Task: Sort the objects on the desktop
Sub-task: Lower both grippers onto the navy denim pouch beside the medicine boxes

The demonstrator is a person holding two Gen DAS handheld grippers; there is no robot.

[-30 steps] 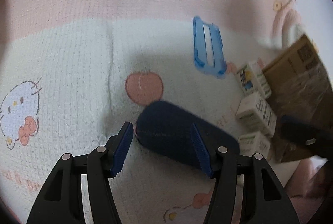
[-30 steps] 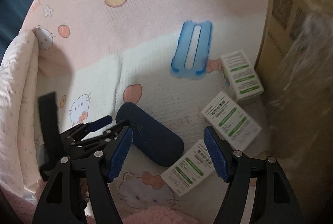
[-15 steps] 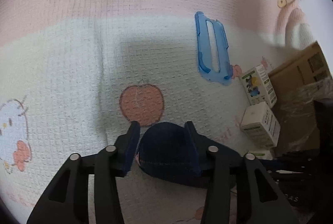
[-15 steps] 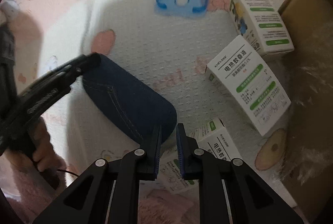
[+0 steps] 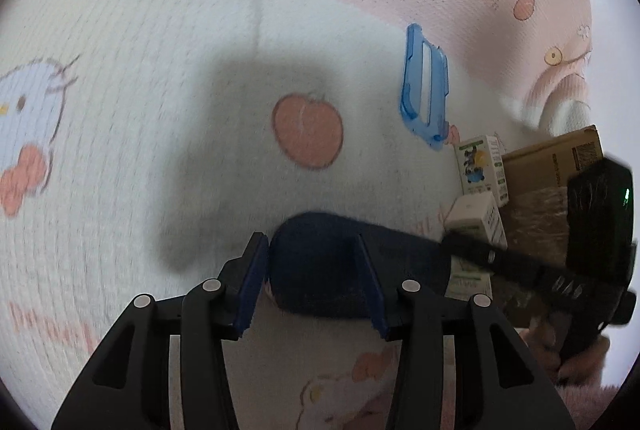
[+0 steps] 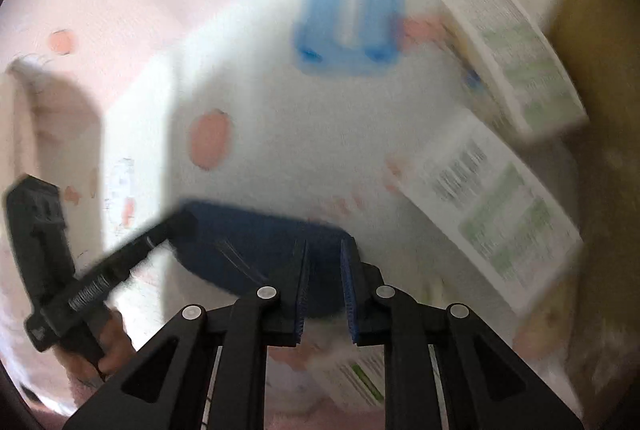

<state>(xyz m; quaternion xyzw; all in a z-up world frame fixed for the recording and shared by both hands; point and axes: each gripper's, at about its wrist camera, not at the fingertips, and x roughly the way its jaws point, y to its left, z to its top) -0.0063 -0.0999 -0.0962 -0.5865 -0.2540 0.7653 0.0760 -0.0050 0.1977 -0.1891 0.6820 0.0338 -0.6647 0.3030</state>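
Note:
A dark blue denim case (image 5: 316,262) is held at both ends above the pink and white blanket. My left gripper (image 5: 310,278) is shut on its left end. My right gripper (image 6: 323,282) is shut on its right end (image 6: 256,250), the fingers nearly together. The right gripper also shows as a black tool at the right of the left wrist view (image 5: 520,266). A blue plastic holder (image 5: 426,102) lies flat on the blanket beyond the case; it is blurred in the right wrist view (image 6: 352,6).
White boxes with green print (image 6: 496,206) lie to the right beside a brown cardboard box (image 5: 552,158). The Hello Kitty blanket (image 5: 120,150) covers the whole surface. A folded blanket edge (image 6: 48,118) rises at the left.
Both grippers have closed on the denim case, one at each end, and it has risen off the blanket. The right wrist view is now blurred by motion.

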